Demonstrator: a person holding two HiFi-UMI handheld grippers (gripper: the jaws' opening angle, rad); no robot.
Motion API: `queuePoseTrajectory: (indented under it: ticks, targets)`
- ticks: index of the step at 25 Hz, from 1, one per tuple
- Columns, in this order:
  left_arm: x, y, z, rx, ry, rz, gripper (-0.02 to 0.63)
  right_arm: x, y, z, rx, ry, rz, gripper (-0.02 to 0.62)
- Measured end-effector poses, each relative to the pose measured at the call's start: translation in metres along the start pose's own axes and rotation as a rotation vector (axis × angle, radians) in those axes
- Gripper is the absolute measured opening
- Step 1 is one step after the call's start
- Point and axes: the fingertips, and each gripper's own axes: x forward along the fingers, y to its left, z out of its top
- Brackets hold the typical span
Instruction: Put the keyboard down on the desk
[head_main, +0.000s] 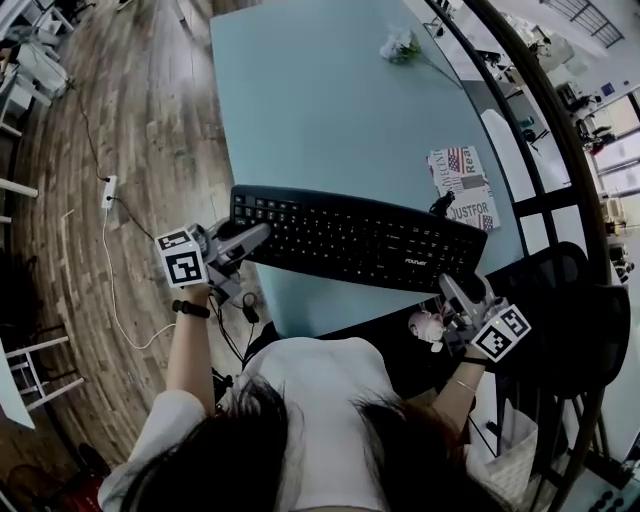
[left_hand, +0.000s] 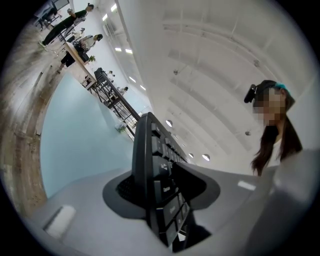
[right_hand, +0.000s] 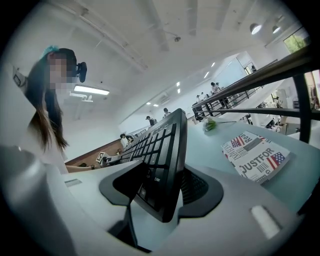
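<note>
A black keyboard (head_main: 355, 240) hangs over the near edge of the pale blue desk (head_main: 320, 100), held at both ends. My left gripper (head_main: 252, 240) is shut on its left end, where the keyboard (left_hand: 152, 170) stands edge-on between the pads. My right gripper (head_main: 462, 292) is shut on its right end, and there the keyboard (right_hand: 162, 160) shows its keys on the left face. Whether the keyboard touches the desk top I cannot tell.
A printed booklet (head_main: 462, 186) (right_hand: 256, 156) lies on the desk by the keyboard's right end. A small bunch of flowers (head_main: 400, 45) lies at the far side. A black railing (head_main: 540, 130) runs along the right, and a white cable with a power strip (head_main: 108, 192) lies on the wooden floor at left.
</note>
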Motion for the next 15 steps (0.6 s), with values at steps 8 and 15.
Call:
queuePoseTrajectory:
  ticks: [8,15]
  targets:
    - [-0.007,0.015,0.016,0.001,0.001,0.027,0.198,0.025,-0.001,0.004,0.005,-0.002,0.010,0.197]
    - [-0.010,0.037,0.014,-0.021,0.000,0.053,0.202,0.044,-0.011,-0.005,0.020,0.022,0.003,0.201]
